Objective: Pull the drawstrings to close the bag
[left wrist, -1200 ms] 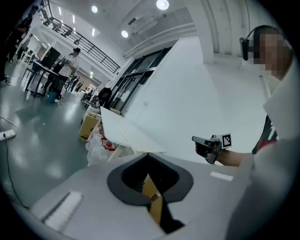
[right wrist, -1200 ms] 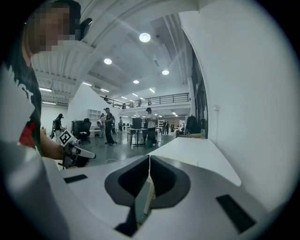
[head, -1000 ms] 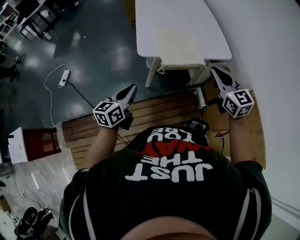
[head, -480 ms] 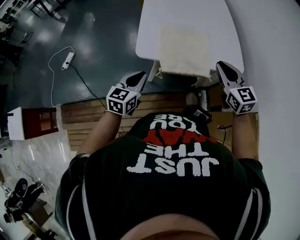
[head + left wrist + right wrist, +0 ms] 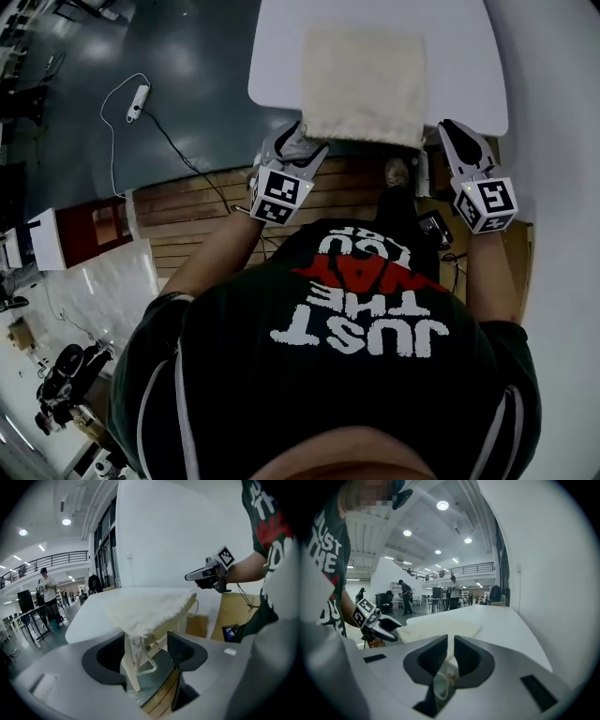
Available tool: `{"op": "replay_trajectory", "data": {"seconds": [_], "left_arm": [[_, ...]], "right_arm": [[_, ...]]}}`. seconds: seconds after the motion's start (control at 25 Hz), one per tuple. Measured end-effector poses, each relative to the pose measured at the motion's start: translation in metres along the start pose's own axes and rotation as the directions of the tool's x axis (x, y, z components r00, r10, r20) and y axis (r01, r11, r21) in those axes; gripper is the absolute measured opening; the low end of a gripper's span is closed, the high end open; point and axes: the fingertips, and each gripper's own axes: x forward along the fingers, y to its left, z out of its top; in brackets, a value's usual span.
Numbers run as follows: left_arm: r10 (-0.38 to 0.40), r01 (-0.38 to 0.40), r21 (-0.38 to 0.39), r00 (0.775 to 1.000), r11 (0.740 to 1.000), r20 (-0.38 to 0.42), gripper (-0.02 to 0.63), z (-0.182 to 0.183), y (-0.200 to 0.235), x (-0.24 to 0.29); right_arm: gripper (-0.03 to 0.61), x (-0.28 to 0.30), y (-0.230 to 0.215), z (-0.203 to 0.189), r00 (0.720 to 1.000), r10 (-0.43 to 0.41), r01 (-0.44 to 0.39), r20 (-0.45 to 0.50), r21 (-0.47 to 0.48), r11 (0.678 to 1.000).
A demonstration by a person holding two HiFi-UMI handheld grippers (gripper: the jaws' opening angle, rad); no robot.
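Lying flat, bag beside right gripper

The bag lies on the table, one near corner just ahead between the left gripper's just-opened fingers, the other just left of the right gripper's fingers.
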Motion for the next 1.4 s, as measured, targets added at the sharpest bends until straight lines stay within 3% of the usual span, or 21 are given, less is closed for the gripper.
{"op": "replay_trajectory", "data": {"seconds": [0.24, 0.32, 0.48, 0.72, 0.92, 1.24, 1.4], "left_arm": [[0.105, -0.105, 0.066, 0.994, 0.992, 0.001, 0.267, 0.011, 0.016, 0.022], [0.129, -0.129, 0.067, 0.992, 0.989, 0.011, 0.267, 0.016, 0.025, 0.024], [0.131, -0.133, 0.043, 0.991, 0.99, 0.039, 0.264, 0.025, 0.026, 0.023], [0.12, -0.122, 0.03, 0.991, 0.992, 0.051, 0.264, 0.03, 0.019, 0.028], [0.105, -0.109, 0.04, 0.991, 0.993, 0.084, 0.264, 0.044, 0.02, 0.02], [0.164, -0.168, 0.109, 0.986, 0.98, 0.04, 0.262, 0.035, 0.02, 0.03], [0.171, -0.175, 0.092, 0.984, 0.98, 0.052, 0.261, 0.039, 0.023, 0.025]], "right_arm": [[0.024, -0.007, 0.006, -0.03, 0.999, -0.014, 0.015, -0.047, 0.024, 1.0], [0.092, -0.003, 0.011, -0.038, 0.998, 0.004, -0.003, -0.07, 0.018, 1.0], [0.144, 0.0, 0.028, -0.051, 0.994, 0.042, -0.044, -0.098, -0.02, 0.999], [0.153, 0.011, 0.04, -0.051, 0.995, 0.067, -0.074, -0.071, -0.107, 0.991], [0.156, 0.004, 0.032, -0.06, 0.996, -0.01, 0.002, -0.088, -0.095, 0.995], [0.16, 0.019, 0.033, -0.065, 0.992, -0.072, 0.057, -0.104, -0.141, 0.988], [0.16, 0.025, 0.034, -0.06, 0.992, -0.088, 0.072, -0.094, -0.158, 0.985]]}}
